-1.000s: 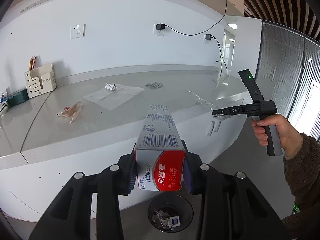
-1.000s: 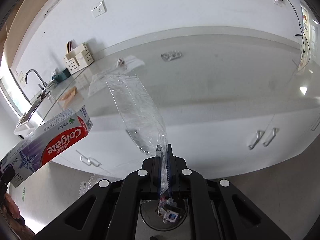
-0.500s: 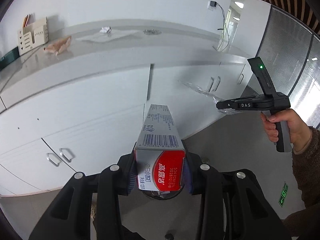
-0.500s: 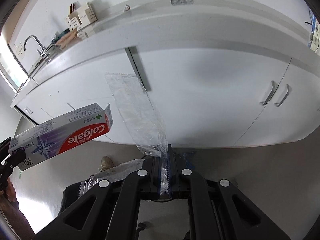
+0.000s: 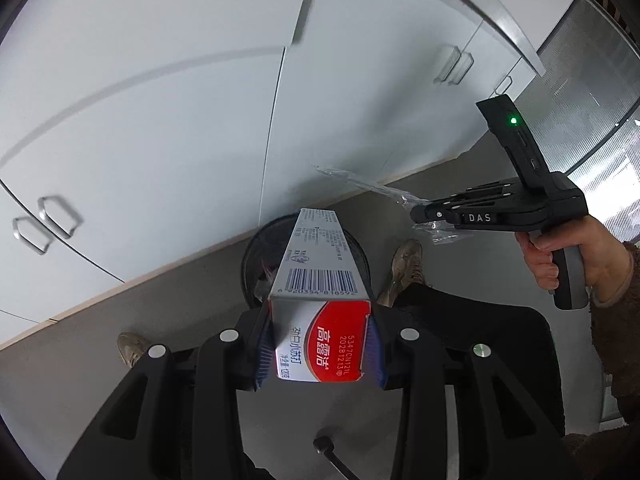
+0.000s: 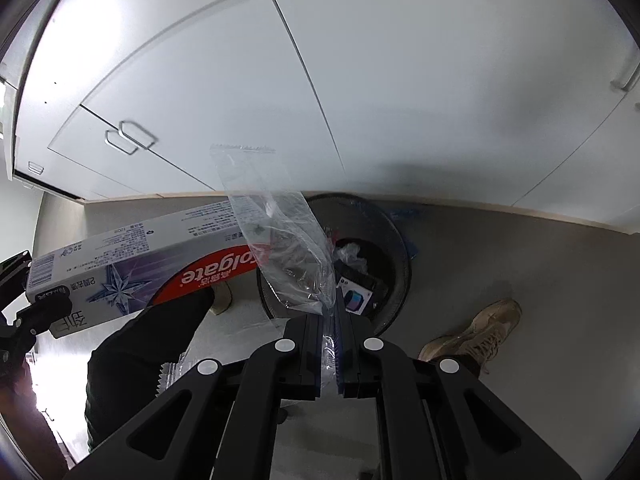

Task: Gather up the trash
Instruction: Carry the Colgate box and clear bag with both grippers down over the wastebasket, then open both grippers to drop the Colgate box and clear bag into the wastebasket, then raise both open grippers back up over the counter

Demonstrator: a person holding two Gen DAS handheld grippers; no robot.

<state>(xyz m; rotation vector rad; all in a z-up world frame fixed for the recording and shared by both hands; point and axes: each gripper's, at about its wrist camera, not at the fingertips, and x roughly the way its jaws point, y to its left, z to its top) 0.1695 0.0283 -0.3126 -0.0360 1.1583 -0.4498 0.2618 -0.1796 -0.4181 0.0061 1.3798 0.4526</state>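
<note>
My left gripper (image 5: 320,346) is shut on a grey and red Colgate toothpaste box (image 5: 318,276), held above a black mesh trash bin (image 5: 256,248) on the floor. The box also shows in the right wrist view (image 6: 136,260). My right gripper (image 6: 330,344) is shut on a clear plastic bag (image 6: 276,236) that sticks up over the bin (image 6: 396,256). The bin holds crumpled trash and a small dark box (image 6: 354,294). The right gripper also shows in the left wrist view (image 5: 420,216), with the bag (image 5: 372,186) sticking out to the left.
White cabinet doors (image 5: 160,120) with metal handles (image 5: 44,220) stand behind the bin. The person's tan shoes (image 6: 476,332) and dark trouser legs (image 6: 144,344) flank the bin on the grey floor (image 6: 520,280). Blue plastic (image 6: 404,216) lies behind the bin.
Both grippers have tilted and dropped from counter height down toward the floor. The counter top has left the view; the trash bin now lies under both held items.
</note>
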